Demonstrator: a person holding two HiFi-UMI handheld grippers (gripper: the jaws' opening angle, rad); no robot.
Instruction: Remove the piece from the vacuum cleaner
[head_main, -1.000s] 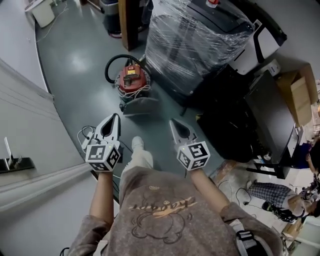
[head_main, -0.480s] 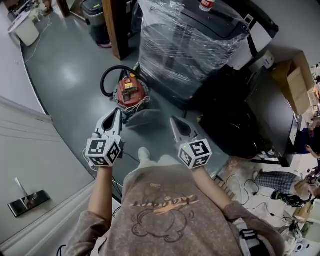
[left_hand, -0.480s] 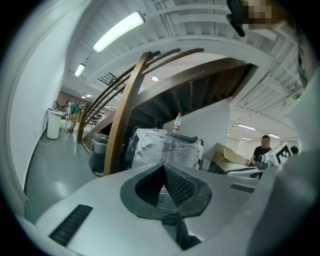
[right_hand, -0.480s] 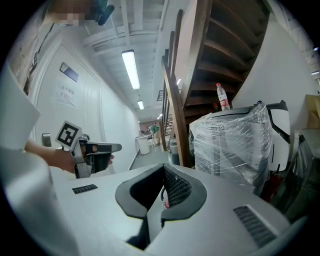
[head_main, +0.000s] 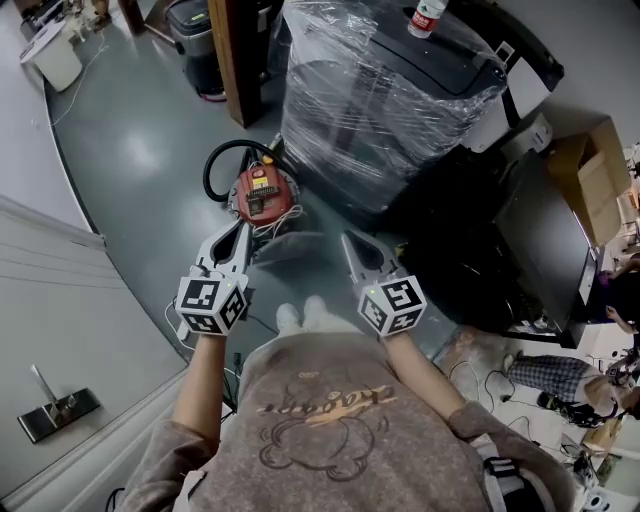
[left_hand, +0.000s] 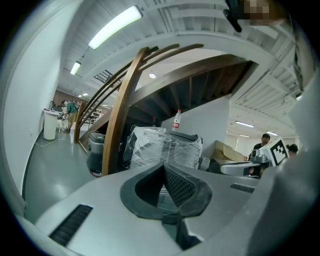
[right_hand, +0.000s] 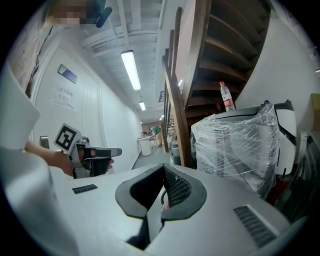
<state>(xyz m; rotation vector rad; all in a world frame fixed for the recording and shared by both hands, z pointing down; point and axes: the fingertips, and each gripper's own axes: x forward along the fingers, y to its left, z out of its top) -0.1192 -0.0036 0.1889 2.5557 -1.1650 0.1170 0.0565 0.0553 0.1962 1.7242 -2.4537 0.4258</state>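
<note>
**Two sets of shut jaws, nothing grabbed**

Both tools sit side by side around the middle of the head view. The left gripper (head_main: 236, 235) and the right gripper (head_main: 350, 243) each have their jaws pressed together with nothing between them. The red vacuum cleaner (head_main: 262, 192) stands on the grey floor (head_main: 150, 150) just above the left gripper's tip, a bit left of centre, with its black hose (head_main: 214, 165) looping out to the left. A big plastic-wrapped machine (head_main: 385, 90) fills the upper middle, with a bottle (head_main: 427, 17) on top
</note>
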